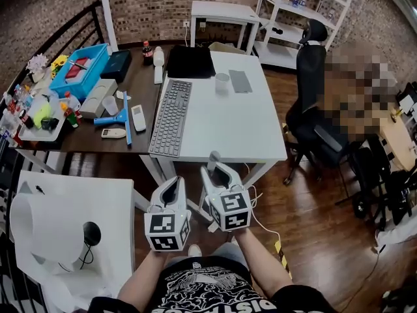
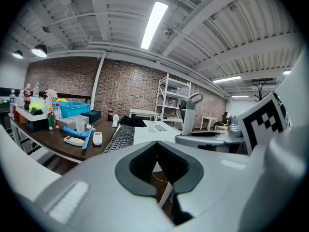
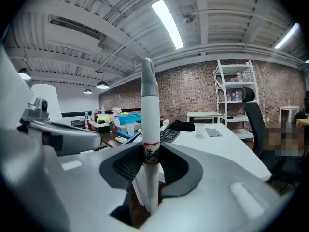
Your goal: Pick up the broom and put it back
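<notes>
The right gripper (image 1: 220,178) is clamped on the broom handle (image 3: 149,129). In the right gripper view the white handle stands upright between the two dark pads (image 3: 124,167), w/ both pads pressing on it at the height of a red-framed label. The handle's top rises above the jaws, and its lower part goes down out of view below them. In the head view only the grey top end of the handle shows, just above this gripper. The brush part of the broom is not visible in any view.

The left gripper (image 1: 172,186) holds nothing. In the left gripper view its jaws are together, tips touching, & through the small gap under the tips one sees only floor and a white table leg. The two grippers are side by side, near each other, low in front of the person's body and just before the near edge of the white tabletop (image 1: 228,129).

On this tabletop are a grey keyboard (image 1: 171,116) along the left edge, a clear cup (image 1: 223,82) and a black bag-like thing (image 1: 189,62) at the far end. To the left, a dark brown tabletop (image 1: 71,141) carries a blue bin (image 1: 81,67), remotes, bottles etc. A black office chair (image 1: 311,90) stands at the right of the white tabletop. A white shelf rack (image 1: 306,12) is at the brick wall behind.
</notes>
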